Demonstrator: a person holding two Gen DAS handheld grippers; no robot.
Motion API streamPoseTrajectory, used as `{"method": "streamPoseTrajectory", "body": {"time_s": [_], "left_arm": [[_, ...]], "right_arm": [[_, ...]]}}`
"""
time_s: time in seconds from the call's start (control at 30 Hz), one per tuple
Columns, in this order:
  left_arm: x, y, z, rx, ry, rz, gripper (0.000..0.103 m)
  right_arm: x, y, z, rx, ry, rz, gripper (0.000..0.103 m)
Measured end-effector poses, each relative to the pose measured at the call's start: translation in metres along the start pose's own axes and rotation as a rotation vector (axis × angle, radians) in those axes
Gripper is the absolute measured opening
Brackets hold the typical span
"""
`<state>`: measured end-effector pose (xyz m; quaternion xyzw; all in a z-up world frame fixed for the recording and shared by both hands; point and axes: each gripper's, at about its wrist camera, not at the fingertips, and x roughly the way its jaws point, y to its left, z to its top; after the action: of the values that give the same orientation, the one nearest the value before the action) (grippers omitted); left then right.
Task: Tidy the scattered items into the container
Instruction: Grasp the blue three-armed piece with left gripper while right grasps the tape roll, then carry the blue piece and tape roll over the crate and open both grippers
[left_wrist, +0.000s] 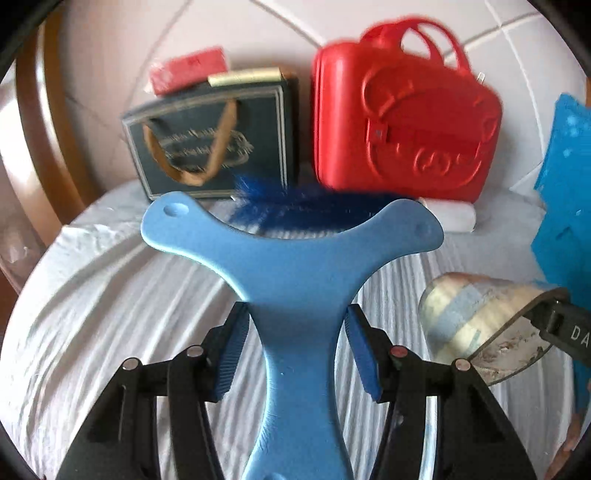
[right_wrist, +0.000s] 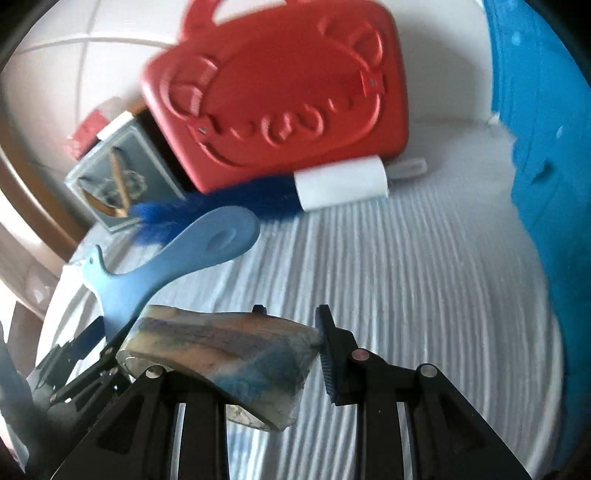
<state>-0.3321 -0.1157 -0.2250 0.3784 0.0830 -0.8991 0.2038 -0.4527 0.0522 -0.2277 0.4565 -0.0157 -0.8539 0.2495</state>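
Note:
My left gripper (left_wrist: 295, 328) is shut on the neck of a light blue plastic handle piece (left_wrist: 291, 266), held above the white striped cloth (left_wrist: 110, 314). It also shows in the right wrist view (right_wrist: 184, 254). My right gripper (right_wrist: 236, 350) is shut on a clear packet with striped cloth inside (right_wrist: 229, 354), which also shows in the left wrist view (left_wrist: 472, 314). A blue basket (left_wrist: 565, 192) stands at the right, also in the right wrist view (right_wrist: 546, 147).
A red plastic bag-shaped case (left_wrist: 402, 122) and a dark navy gift bag (left_wrist: 210, 144) stand at the back. A fluffy blue duster (right_wrist: 229, 203) and a white roll (right_wrist: 340, 184) lie before the case. A red box (left_wrist: 188, 72) sits behind the bag.

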Motion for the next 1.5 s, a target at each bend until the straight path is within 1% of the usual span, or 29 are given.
{"method": "streamPoseTrajectory", "body": {"time_s": [0.03,0.17,0.23,0.33,0.43,0.6,0.67,0.73,0.83,0.87,0.97,1.07,1.17,1.2,1.27,1.37,1.4,1.5], "left_arm": [[-0.013,0.004,0.001,-0.002,-0.016,0.004,0.053],[-0.054,0.017,0.008,-0.012,-0.058,-0.004,0.053],[-0.080,0.020,0.007,-0.011,-0.082,-0.022,0.053],[-0.125,0.017,0.008,0.011,-0.137,-0.053,0.053],[-0.170,0.010,0.011,0.035,-0.190,-0.105,0.053],[-0.243,-0.022,0.018,0.092,-0.285,-0.209,0.053],[-0.272,-0.043,0.019,0.109,-0.321,-0.252,0.053],[-0.295,-0.067,0.019,0.133,-0.346,-0.292,0.053],[-0.328,-0.115,0.017,0.177,-0.370,-0.364,0.053],[-0.340,-0.134,0.015,0.188,-0.377,-0.390,0.053],[-0.366,-0.192,0.008,0.207,-0.375,-0.459,0.053],[-0.381,-0.258,-0.002,0.218,-0.354,-0.489,0.053],[-0.385,-0.324,-0.014,0.237,-0.317,-0.489,0.053],[-0.384,-0.345,-0.019,0.246,-0.294,-0.489,0.053],[-0.377,-0.380,-0.030,0.256,-0.233,-0.463,0.053],[-0.361,-0.415,-0.043,0.276,-0.118,-0.418,0.051],[-0.358,-0.423,-0.045,0.288,-0.091,-0.395,0.050],[-0.358,-0.435,-0.047,0.313,-0.063,-0.345,0.050]], "right_arm": [[-0.006,0.008,0.000,-0.006,-0.011,0.003,0.027],[-0.057,0.033,-0.004,-0.041,-0.071,0.005,0.027],[-0.080,0.044,-0.007,-0.051,-0.100,-0.002,0.027],[-0.127,0.060,-0.012,-0.066,-0.158,-0.019,0.027],[-0.180,0.071,-0.017,-0.068,-0.226,-0.040,0.027],[-0.277,0.071,-0.028,-0.056,-0.345,-0.120,0.027],[-0.320,0.061,-0.033,-0.042,-0.397,-0.160,0.027],[-0.351,0.047,-0.037,-0.028,-0.433,-0.196,0.027],[-0.404,0.006,-0.048,0.013,-0.487,-0.273,0.027],[-0.415,-0.006,-0.050,0.023,-0.496,-0.289,0.027],[-0.454,-0.062,-0.060,0.057,-0.522,-0.359,0.027],[-0.482,-0.125,-0.067,0.074,-0.525,-0.412,0.027],[-0.494,-0.192,-0.069,0.074,-0.496,-0.452,0.027],[-0.496,-0.216,-0.070,0.071,-0.476,-0.466,0.027],[-0.488,-0.261,-0.070,0.068,-0.416,-0.467,0.027],[-0.472,-0.304,-0.074,0.065,-0.333,-0.451,0.027],[-0.466,-0.315,-0.075,0.067,-0.311,-0.446,0.027],[-0.443,-0.345,-0.078,0.073,-0.219,-0.434,0.027]]}}
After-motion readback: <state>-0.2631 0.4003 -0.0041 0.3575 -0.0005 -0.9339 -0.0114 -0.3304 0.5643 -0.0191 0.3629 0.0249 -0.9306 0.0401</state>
